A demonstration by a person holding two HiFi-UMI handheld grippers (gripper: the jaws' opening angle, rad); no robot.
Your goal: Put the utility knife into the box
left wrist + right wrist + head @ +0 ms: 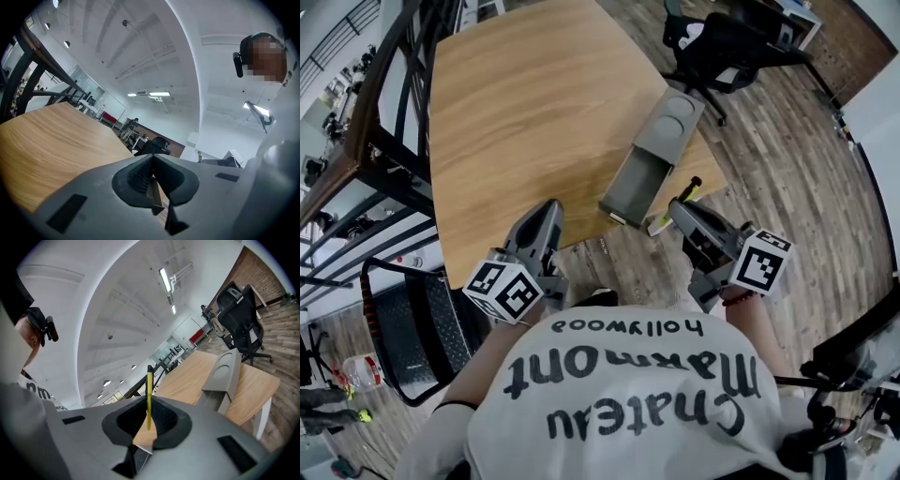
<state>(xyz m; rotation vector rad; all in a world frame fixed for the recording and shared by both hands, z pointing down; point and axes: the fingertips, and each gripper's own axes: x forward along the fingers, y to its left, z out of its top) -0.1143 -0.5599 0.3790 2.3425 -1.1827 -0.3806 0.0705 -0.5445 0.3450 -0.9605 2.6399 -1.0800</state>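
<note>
A long grey box (pixel 649 150) lies on the wooden table (pixel 525 103) near its front right corner, with its open compartment toward me. My right gripper (pixel 680 208) hovers just off that open end, shut on a yellow and black utility knife (pixel 690 191). In the right gripper view the knife (pixel 149 390) stands edge-on between the pads of the right gripper (pixel 149 416), with the box (pixel 225 376) ahead to the right. My left gripper (pixel 551 208) is at the table's front edge, left of the box, shut and empty. In its own view the left gripper (pixel 152 178) looks across the table (pixel 47 140).
A black office chair (pixel 722 47) stands beyond the table's right corner on the wood floor. A black metal frame (pixel 384 141) runs along the table's left side. A black mesh chair (pixel 403 328) sits at my lower left.
</note>
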